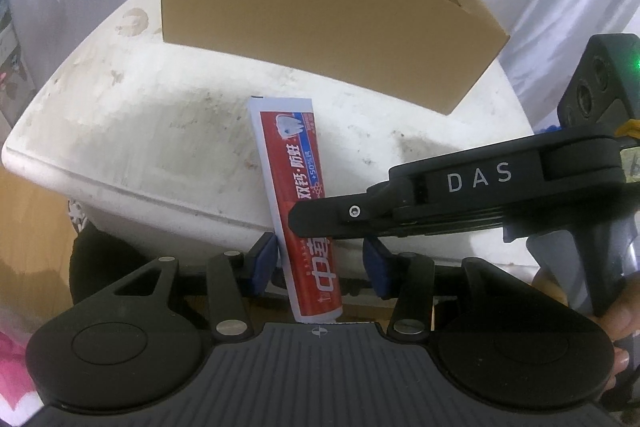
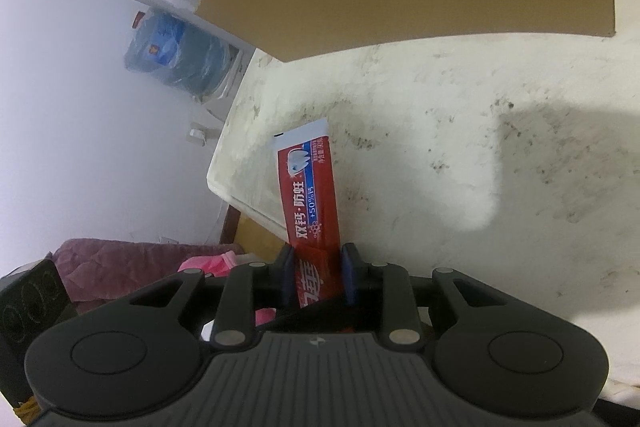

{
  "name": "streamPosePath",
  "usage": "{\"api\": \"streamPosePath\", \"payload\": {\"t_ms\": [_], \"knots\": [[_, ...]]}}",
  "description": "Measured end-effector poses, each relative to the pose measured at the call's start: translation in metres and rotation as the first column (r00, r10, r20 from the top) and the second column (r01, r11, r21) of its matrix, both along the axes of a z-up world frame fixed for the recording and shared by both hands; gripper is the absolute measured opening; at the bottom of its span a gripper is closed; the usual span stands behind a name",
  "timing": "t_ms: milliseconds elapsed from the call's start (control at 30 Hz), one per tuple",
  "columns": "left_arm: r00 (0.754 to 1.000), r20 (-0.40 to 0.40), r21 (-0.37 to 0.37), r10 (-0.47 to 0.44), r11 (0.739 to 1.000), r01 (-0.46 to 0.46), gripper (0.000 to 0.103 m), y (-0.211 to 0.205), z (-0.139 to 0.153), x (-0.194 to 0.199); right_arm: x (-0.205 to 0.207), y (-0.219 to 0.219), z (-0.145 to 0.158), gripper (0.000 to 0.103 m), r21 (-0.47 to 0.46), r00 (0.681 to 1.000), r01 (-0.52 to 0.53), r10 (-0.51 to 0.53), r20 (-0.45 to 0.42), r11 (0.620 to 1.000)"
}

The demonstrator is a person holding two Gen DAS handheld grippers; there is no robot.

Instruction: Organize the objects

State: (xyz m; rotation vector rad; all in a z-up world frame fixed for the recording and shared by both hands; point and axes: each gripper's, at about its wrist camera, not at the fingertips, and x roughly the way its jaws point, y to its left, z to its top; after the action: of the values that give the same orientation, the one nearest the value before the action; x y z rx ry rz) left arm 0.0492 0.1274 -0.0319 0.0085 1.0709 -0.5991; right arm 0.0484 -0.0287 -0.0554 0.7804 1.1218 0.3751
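**Toothpaste held between my two grippers**

Over the bench [image 1: 132,131] edge, my right hand-held gripper [image 2: 316,273] is clamped on the toothpaste [image 2: 310,187]. Its blue pads squeeze the tube near the middle. My left hand-held gripper [image 1: 318,265] has its pads spread wide. One pad sits right by the tube and the other is well apart, so it grips nothing.

The tube could slip or bend, I think. It is soft and flat, and if I let go with the right side too soon it may drop off the bench. The box [image 1: 312,15] stands far back, open on top.

My right hand reaches in sideways across the left one, pointing to my left. My left hand points forward at the box.
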Motion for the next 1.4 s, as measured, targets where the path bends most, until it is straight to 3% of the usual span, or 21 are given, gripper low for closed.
{"api": "streamPosePath", "payload": {"t_ms": [500, 1033, 1400], "knots": [[1.000, -0.020, -0.054, -0.017, 0.998, 0.016, 0.047, -0.008, -0.006, 0.012, -0.005, -0.020, -0.004, 0.029, 0.034, 0.997, 0.073, -0.073, 0.009, 0.997], [0.992, 0.087, 0.062, -0.094, 0.994, 0.088, 0.045, -0.028, -0.001, 0.006, -0.004, -0.025, -0.009, 0.029, 0.028, 0.995, 0.095, -0.095, 0.011, 0.995], [0.989, 0.109, 0.061, -0.098, 0.994, 0.092, 0.045, -0.033, 0.006, 0.006, -0.005, -0.030, -0.003, 0.029, 0.029, 0.994, 0.109, -0.110, 0.021, 0.994]]}}
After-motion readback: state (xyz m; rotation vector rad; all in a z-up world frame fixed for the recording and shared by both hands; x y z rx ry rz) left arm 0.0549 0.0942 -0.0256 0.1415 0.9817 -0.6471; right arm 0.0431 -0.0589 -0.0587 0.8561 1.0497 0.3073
